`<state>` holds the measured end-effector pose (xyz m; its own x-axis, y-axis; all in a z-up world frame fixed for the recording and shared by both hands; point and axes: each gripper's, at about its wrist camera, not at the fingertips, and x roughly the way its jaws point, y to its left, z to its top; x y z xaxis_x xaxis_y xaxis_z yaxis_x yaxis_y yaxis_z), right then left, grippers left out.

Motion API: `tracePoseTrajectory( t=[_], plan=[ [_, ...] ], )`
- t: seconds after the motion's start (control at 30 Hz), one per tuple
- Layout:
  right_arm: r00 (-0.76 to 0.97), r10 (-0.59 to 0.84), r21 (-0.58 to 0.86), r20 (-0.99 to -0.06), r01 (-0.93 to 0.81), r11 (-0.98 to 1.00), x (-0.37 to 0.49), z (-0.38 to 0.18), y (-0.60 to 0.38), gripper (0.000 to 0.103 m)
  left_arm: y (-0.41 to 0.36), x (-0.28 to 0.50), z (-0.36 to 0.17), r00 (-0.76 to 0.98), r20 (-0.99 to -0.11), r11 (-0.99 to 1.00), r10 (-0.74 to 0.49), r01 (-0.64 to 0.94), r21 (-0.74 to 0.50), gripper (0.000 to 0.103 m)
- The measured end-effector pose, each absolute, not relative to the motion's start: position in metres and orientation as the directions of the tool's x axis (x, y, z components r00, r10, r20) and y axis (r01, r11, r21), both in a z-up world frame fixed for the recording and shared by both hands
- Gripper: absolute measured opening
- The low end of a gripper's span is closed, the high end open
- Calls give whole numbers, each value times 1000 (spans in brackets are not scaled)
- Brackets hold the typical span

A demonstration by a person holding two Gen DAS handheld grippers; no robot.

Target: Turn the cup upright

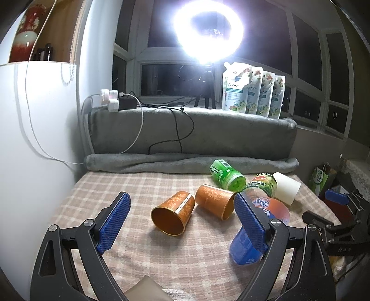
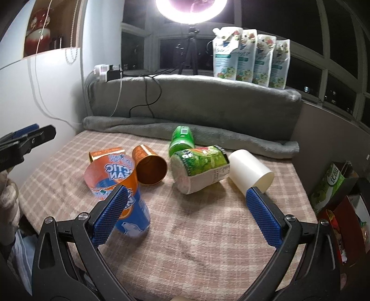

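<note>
Left gripper (image 1: pixel 182 222): black angular arms with triangular cut-outs; silver round screws; blue, mesh-textured finger pads (image 1: pixel 114 223); right gripper (image 2: pixel 185 216) built alike; perhaps a pale knitted glove or sleeve (image 2: pixel 8 196).

blue cup (image 1: pixel 245 250) partly hidden behind a pad; ring light (image 2: pixel 192 9) cut off at top
</note>
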<state>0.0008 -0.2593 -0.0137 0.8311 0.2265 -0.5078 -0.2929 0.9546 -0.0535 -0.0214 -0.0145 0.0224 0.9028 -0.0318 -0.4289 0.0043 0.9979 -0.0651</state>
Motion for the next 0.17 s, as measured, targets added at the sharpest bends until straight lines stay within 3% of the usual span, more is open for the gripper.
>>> tracePoseTrajectory(
  t=[0.17],
  plan=[
    [810, 246, -77, -533, -336, 939, 4, -22, -247, 103, -10, -21, 21, 904, -427, 997, -26, -6, -73, 91]
  ],
)
